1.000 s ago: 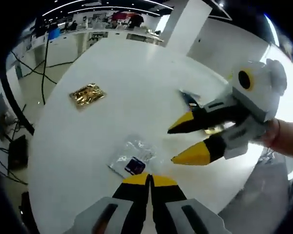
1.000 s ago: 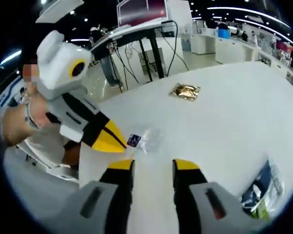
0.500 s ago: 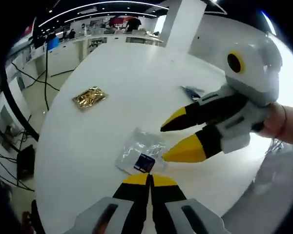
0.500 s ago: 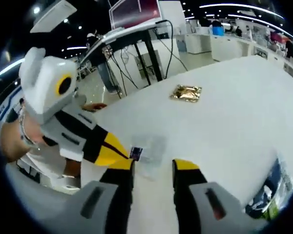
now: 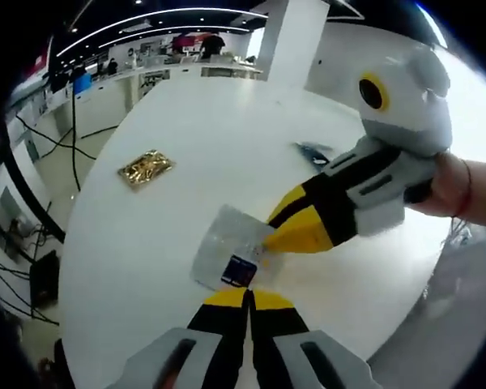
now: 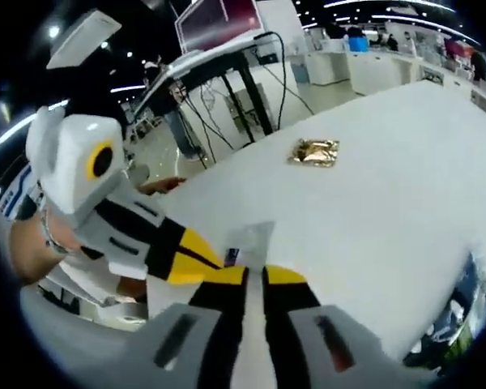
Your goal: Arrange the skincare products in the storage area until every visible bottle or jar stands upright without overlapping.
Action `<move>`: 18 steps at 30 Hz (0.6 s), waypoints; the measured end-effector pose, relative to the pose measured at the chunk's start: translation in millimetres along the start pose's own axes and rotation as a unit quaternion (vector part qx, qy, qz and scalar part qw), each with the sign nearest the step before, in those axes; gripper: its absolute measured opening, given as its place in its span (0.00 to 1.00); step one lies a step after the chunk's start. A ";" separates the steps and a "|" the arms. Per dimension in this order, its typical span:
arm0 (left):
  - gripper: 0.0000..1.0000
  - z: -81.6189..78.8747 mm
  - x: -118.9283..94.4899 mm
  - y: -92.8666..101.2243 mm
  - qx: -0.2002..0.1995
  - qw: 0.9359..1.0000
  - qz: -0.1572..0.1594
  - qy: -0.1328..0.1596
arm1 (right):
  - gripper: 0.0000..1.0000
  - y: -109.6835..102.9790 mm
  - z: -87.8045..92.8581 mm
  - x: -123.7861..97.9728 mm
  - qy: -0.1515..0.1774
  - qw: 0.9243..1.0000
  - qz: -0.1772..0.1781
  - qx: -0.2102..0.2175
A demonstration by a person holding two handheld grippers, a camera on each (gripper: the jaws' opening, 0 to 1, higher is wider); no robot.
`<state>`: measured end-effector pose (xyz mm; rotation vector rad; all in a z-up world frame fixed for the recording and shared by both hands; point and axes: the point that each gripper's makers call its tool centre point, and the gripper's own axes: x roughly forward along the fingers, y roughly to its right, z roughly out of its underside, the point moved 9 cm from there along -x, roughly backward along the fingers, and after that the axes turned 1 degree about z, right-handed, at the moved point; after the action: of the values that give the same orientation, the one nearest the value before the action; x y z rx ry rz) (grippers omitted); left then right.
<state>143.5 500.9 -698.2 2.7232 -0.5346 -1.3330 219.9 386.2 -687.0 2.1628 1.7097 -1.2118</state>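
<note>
Left tongs (image 5: pixel 247 297) sit with their yellow tips pressed together and nothing between them, hovering just over the near edge of the clear sachet (image 5: pixel 228 254). That sachet, a see-through packet with a small dark blue label, lies flat on the white tabletop (image 5: pixel 146 235), right in front of those tips.

In from the right of the left gripper view come the right tongs (image 5: pixel 287 228), and their yellow-and-black jaws are drawn in tight on the sachet's right-hand edge, pinching it. A hand (image 5: pixel 462 190) grips the grey-white body behind them.

Switch to the right gripper view and the right tongs rise from the bottom with only a thin slit between the tips, the sachet's pale sheet (image 6: pixel 252 241) standing up between them, blue label just visible. The left tongs (image 6: pixel 202 261) reach in from the left, tip close beside the packet.

Farther off on the tabletop, to the left in the left gripper view, a gold foil sachet (image 5: pixel 146 167) lies flat and well apart from the action. Beyond the right tongs there, a dark blue packet (image 5: pixel 313 151) rests flat too. At the right edge of the right gripper view, a blue-and-green pack (image 6: pixel 462 312) lies partly cut off.
</note>
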 end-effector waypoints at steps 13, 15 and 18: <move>0.01 4.2 -2.1 5.1 -0.059 0.998 0.014 0.001 | 0.02 -11.4 13.8 -9.3 -0.017 1.000 -0.001 -0.020; 0.02 6.1 -3.2 7.6 -0.065 0.998 0.022 -0.002 | 0.01 -11.2 17.3 -10.6 -0.015 1.000 0.004 -0.026; 0.12 10.3 -5.9 12.8 -0.074 0.996 0.041 0.019 | 0.01 -9.4 21.6 -14.1 -0.007 1.000 0.006 -0.021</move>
<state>128.6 491.8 -697.5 2.5732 -0.5157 -1.2462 200.4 366.9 -688.8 2.1330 1.6989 -1.1725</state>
